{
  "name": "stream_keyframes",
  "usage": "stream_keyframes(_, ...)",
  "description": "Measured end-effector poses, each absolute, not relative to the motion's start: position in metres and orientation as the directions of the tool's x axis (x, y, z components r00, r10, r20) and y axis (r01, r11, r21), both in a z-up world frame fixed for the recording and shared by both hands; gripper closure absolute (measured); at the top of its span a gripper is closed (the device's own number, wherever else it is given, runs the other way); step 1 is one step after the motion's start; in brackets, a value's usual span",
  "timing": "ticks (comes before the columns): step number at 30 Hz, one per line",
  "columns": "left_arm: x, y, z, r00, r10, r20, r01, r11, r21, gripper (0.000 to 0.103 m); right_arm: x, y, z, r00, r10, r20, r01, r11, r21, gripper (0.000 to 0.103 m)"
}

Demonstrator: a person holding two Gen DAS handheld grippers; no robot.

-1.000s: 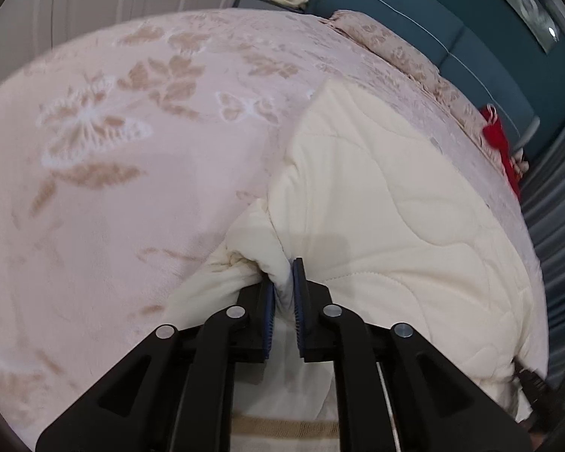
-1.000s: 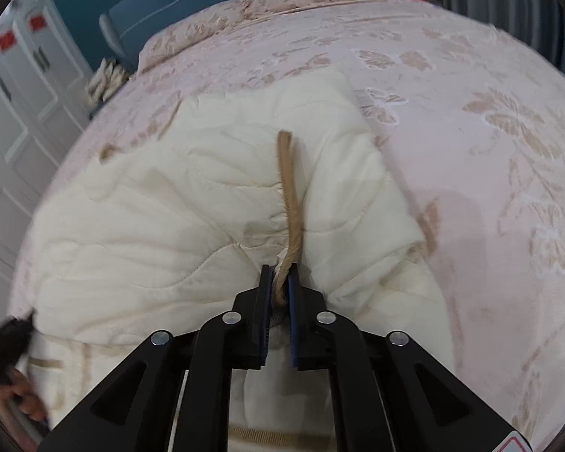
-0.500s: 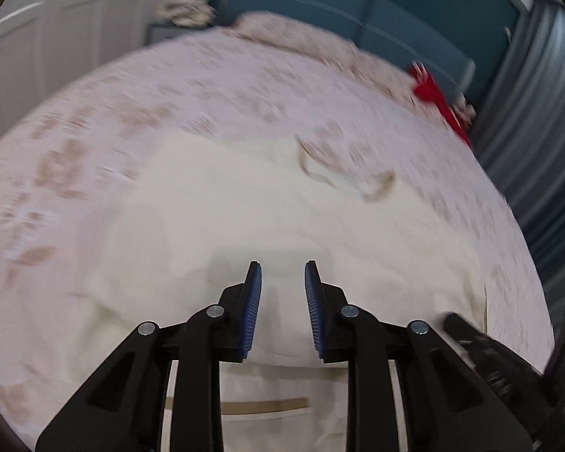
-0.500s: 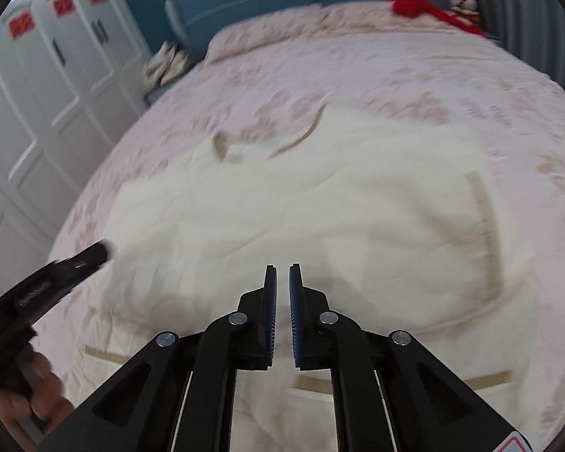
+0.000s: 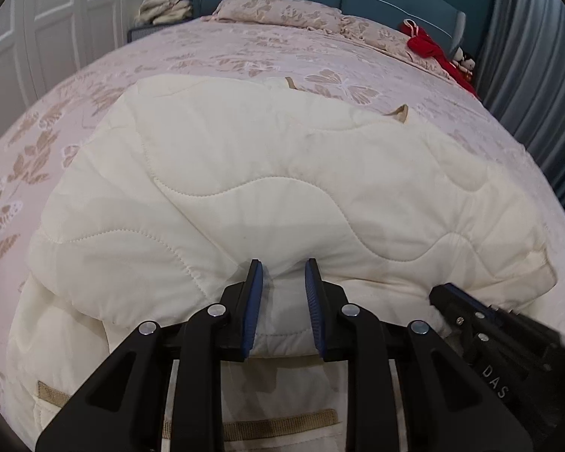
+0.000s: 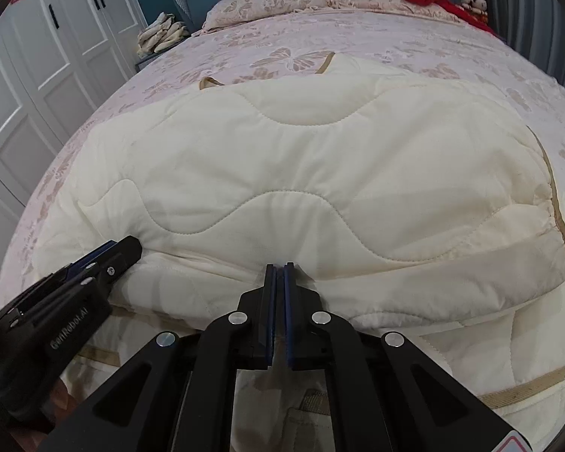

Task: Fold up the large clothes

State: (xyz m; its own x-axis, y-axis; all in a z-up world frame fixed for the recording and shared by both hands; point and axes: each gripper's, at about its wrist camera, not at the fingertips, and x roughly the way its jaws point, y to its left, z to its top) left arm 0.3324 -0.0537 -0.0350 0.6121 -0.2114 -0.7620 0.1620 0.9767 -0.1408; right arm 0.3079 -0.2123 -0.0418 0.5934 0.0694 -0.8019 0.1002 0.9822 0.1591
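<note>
Folded quilt (image 5: 282, 173) lies just beyond left gripper's (image 5: 282, 275) parted jaws.

left gripper (image 5: 282, 275): black linkage, blue pads, silver screws, "GenRobot.AI" | right gripper (image 6: 279, 268): same build, "DAS" lettering, red-white sticker corner

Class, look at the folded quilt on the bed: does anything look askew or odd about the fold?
The quilt is folded unevenly: two tan-trimmed corners poke out past its far edge, and brownish stains show near the right side's tan trim. Nothing looks spilled or torn.
</note>
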Motion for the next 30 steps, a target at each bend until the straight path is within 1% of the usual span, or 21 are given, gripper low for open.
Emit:
stream_keyframes(9,0.33,-0.06,-0.043,0.653,-0.179,-0.736,0.17,0.981,-0.088,0.08,0.307,-0.207,-0.049,0.621,0.038,-0.783,0.098,0.987,0.126,0.103)
stream_keyframes(13,0.33,-0.061,-0.044,0.656,-0.179,-0.734,0.17,0.982,-0.087,0.08,0.307,-0.21,-0.05,0.623,0.051,-0.78,0.097,0.985,0.142,0.103)
stream_keyframes(16,0.33,-0.061,-0.043,0.655,-0.182,-0.733,0.17,0.981,-0.091,0.08,0.307,-0.217,-0.048,0.625,0.087,-0.776,0.093,0.978,0.185,0.103)
stream_keyframes(18,0.33,-0.057,-0.04,0.65,-0.205,-0.732,0.174,0.978,-0.119,0.081,0.308,-0.228,-0.044,0.616,0.157,-0.772,0.087,0.96,0.266,0.102)
stream_keyframes(20,0.332,-0.048,-0.031,0.63,-0.254,-0.734,0.182,0.967,-0.178,0.079,0.308,-0.24,-0.038,0.589,0.239,-0.772,0.086,0.931,0.354,0.101)
stream_keyframes(22,0.334,-0.037,-0.018,0.619,-0.275,-0.736,0.181,0.962,-0.207,0.072,0.309,-0.254,-0.028,0.557,0.279,-0.782,0.098,0.913,0.396,0.098)
stream_keyframes(23,0.336,-0.029,-0.007,0.629,-0.274,-0.727,0.171,0.962,-0.214,0.067,0.309,-0.258,-0.023,0.554,0.274,-0.787,0.107,0.913,0.393,0.096)
stream_keyframes(24,0.34,-0.02,0.004,0.641,-0.284,-0.713,0.167,0.958,-0.232,0.065,0.309,-0.264,-0.014,0.56,0.267,-0.784,0.112,0.914,0.391,0.089)
stream_keyframes(25,0.346,-0.012,0.014,0.649,-0.289,-0.704,0.161,0.956,-0.244,0.064,0.31,-0.267,-0.008,0.569,0.265,-0.779,0.111,0.914,0.391,0.084)
stream_keyframes(26,0.352,-0.006,0.021,0.654,-0.286,-0.7,0.152,0.956,-0.249,0.063,0.313,-0.271,0.002,0.583,0.26,-0.77,0.106,0.915,0.39,0.083)
stream_keyframes(29,0.384,0.013,0.045,0.674,-0.286,-0.681,0.118,0.952,-0.283,0.063,0.337,-0.268,0.031,0.617,0.265,-0.741,0.06,0.923,0.379,0.075)
stream_keyframes(30,0.397,0.019,0.051,0.68,-0.285,-0.676,0.103,0.949,-0.297,0.063,0.347,-0.264,0.038,0.628,0.27,-0.73,0.044,0.924,0.38,0.07)
